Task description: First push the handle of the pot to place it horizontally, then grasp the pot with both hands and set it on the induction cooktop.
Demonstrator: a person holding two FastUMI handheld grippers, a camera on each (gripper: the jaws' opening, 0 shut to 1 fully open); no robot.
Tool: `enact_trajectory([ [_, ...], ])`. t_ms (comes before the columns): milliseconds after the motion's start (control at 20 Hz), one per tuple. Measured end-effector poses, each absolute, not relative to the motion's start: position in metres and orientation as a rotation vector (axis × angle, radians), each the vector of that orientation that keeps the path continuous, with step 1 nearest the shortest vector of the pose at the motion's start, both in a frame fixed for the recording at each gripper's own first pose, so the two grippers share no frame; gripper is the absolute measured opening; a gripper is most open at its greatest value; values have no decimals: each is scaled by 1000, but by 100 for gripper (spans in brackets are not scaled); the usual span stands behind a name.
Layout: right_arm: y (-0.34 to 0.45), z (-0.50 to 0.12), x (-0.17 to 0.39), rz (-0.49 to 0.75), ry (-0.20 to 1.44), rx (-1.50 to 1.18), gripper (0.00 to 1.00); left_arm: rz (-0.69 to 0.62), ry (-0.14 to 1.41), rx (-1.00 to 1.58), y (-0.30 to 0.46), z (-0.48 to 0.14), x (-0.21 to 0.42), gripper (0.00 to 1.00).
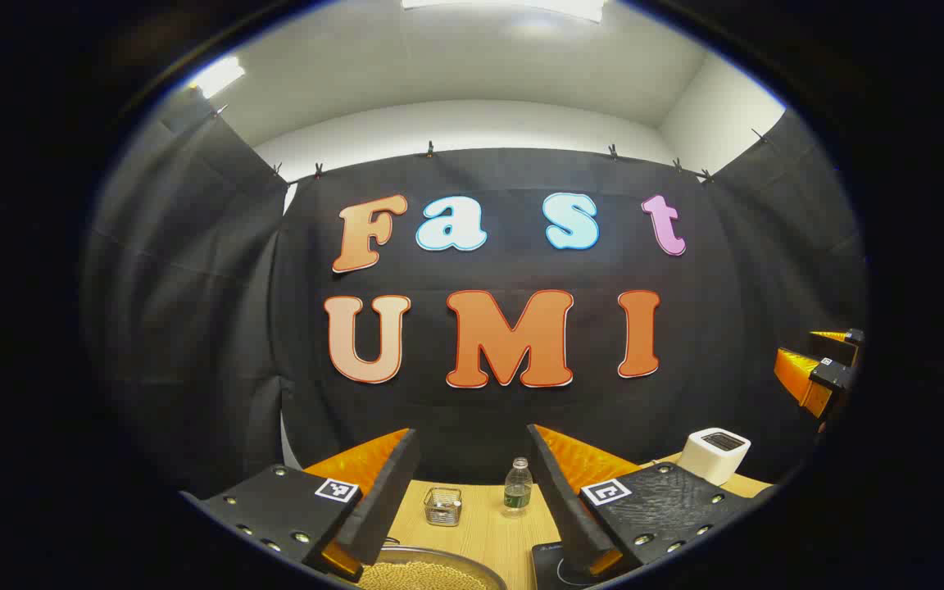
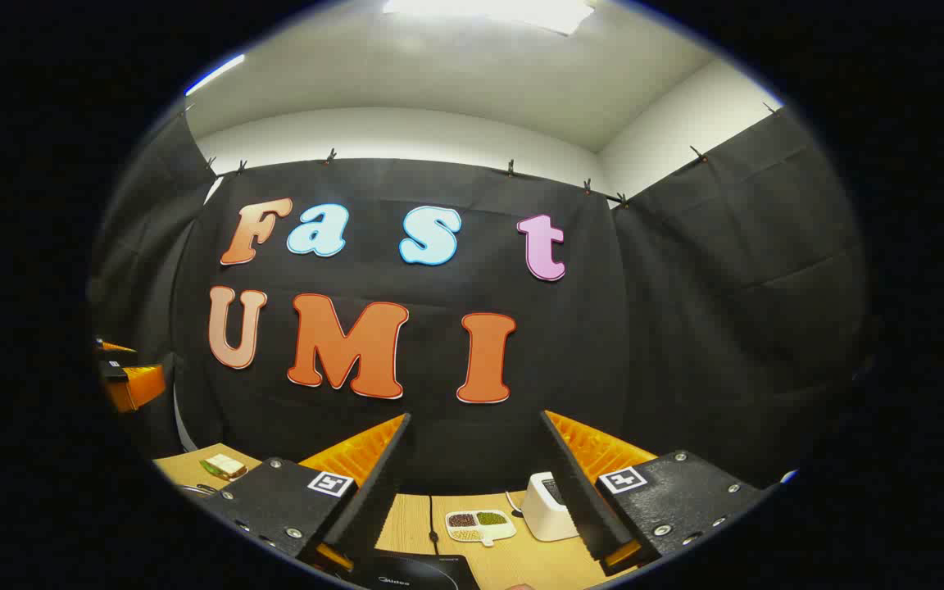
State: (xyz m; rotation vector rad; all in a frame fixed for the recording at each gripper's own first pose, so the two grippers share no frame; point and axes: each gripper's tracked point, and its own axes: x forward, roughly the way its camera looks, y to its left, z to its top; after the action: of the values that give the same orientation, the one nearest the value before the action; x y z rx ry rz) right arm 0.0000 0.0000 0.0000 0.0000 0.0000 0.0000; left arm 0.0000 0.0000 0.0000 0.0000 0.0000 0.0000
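At the bottom of the left gripper view, the metal pot's rim [image 1: 439, 560] curves under my left finger, with small pale pellets [image 1: 419, 576] inside; its handle is out of sight. A dark corner of the induction cooktop [image 1: 548, 565] lies just right of the pot. My left gripper [image 1: 472, 438] is held high above the table, open, nothing between its fingers. My right gripper [image 2: 476, 419] is also open and empty, above the cooktop [image 2: 410, 578]. Each gripper shows at the edge of the other's view: the right gripper [image 1: 812, 360] and the left gripper [image 2: 124, 365].
On the wooden table [image 1: 484, 533] stand a small clear bottle [image 1: 518, 487], a little glass container [image 1: 442, 506] and a white boxy appliance [image 1: 714, 455]. A divided dish of beans [image 2: 480, 524] lies next to that appliance [image 2: 544, 508]. A small yellowish object [image 2: 224, 465] sits far left.
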Motion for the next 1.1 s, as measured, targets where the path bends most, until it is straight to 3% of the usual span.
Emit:
enact_trajectory([
  [1100, 2, -4, -4, 9, 3, -17, 94, 3, 1, 1, 3, 2, -3, 82],
])
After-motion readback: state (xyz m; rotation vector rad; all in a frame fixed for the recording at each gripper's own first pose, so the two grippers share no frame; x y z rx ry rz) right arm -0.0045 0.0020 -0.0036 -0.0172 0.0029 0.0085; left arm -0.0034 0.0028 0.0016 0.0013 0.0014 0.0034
